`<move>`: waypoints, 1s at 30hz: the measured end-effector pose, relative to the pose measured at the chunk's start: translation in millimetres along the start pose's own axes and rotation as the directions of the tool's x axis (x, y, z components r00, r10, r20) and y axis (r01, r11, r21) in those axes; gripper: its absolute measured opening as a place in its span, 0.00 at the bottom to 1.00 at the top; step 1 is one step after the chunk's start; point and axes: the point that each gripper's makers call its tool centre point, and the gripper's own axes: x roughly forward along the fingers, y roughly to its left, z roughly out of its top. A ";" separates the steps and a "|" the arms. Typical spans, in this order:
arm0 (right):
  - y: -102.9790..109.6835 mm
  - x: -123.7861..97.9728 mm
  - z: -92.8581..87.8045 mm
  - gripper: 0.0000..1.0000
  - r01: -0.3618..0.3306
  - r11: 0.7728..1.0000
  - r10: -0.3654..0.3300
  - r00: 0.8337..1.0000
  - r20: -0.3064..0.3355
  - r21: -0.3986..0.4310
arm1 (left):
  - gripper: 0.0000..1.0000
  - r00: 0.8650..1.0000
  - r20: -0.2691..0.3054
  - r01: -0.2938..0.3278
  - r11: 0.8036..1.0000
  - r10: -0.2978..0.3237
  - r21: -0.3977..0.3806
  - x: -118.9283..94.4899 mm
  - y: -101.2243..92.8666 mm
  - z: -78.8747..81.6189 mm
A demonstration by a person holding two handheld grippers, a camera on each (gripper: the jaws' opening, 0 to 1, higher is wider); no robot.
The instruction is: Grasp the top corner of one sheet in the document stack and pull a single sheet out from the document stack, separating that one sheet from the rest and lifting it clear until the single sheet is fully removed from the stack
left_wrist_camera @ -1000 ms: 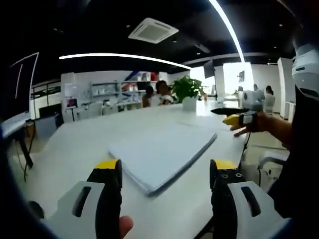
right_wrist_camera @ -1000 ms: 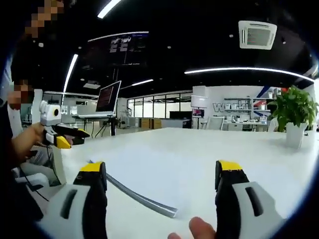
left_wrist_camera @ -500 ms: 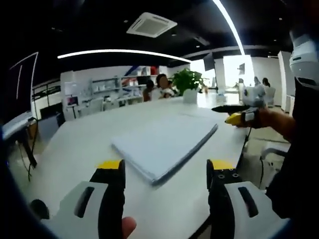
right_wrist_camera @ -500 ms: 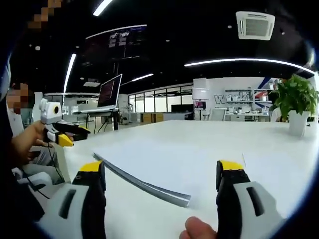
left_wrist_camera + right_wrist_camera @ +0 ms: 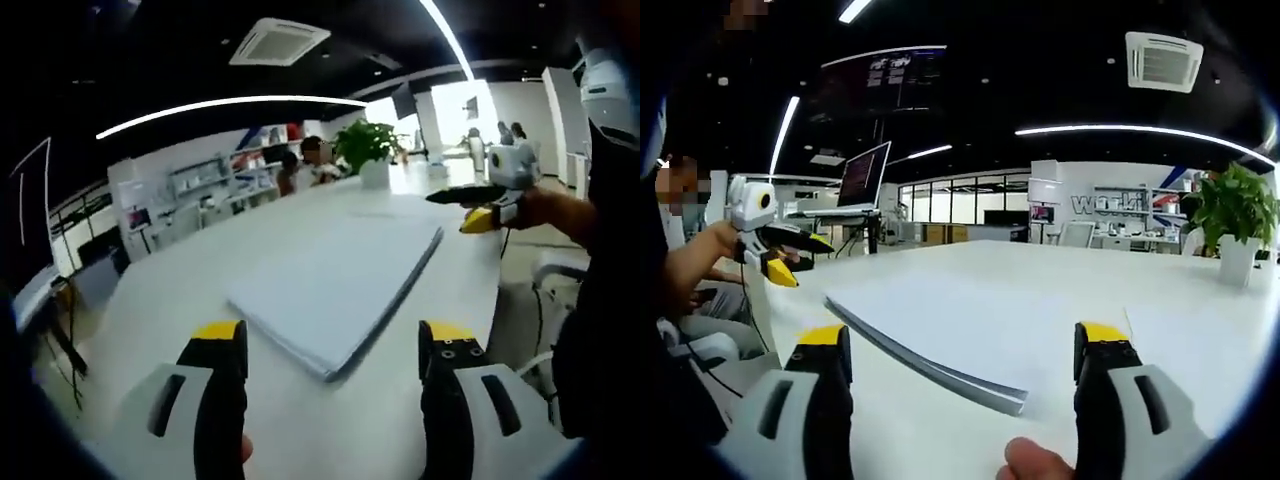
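One paper stack [image 5: 335, 290] lies flat on the white table [image 5: 180, 290], untouched; left tongs [image 5: 332, 350] and right tongs [image 5: 962, 350] both gape apart, empty, short of it; risk: pinching several sheets together, or dragging the stack.

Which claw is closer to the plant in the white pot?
Probably the right claw: it hangs beside the paper stack's far end, toward the plant. The left claw sits at the near end.
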 end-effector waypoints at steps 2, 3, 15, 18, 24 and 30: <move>-0.4 -0.3 0.5 0.90 -0.001 1.000 0.001 1.000 0.004 0.004 | 0.60 1.000 -0.013 0.020 0.999 -0.019 0.033 6.0 -4.9 0.2; -1.1 -0.6 0.3 0.90 0.001 1.000 -0.001 1.000 0.002 0.005 | 0.61 1.000 -0.010 0.013 0.999 -0.013 0.032 9.8 -5.5 1.4; -3.0 0.6 -1.3 0.89 0.007 1.000 -0.007 1.000 -0.011 -0.004 | 0.57 0.992 -0.115 0.080 0.972 -0.055 0.223 46.0 -10.8 3.3; -0.1 0.4 -0.7 0.90 -0.006 1.000 0.006 1.000 -0.008 -0.009 | 0.56 0.990 -0.121 0.093 0.966 -0.065 0.242 56.8 -11.7 10.0; -0.6 -2.5 2.6 0.90 -0.006 1.000 0.006 1.000 0.021 0.006 | 0.54 0.989 -0.117 0.111 0.967 -0.086 0.231 73.2 -22.4 12.8; -6.5 -2.9 3.0 0.90 0.018 1.000 -0.018 0.999 0.028 0.005 | 0.51 0.983 -0.182 0.088 0.952 -0.035 0.292 84.4 -21.0 0.8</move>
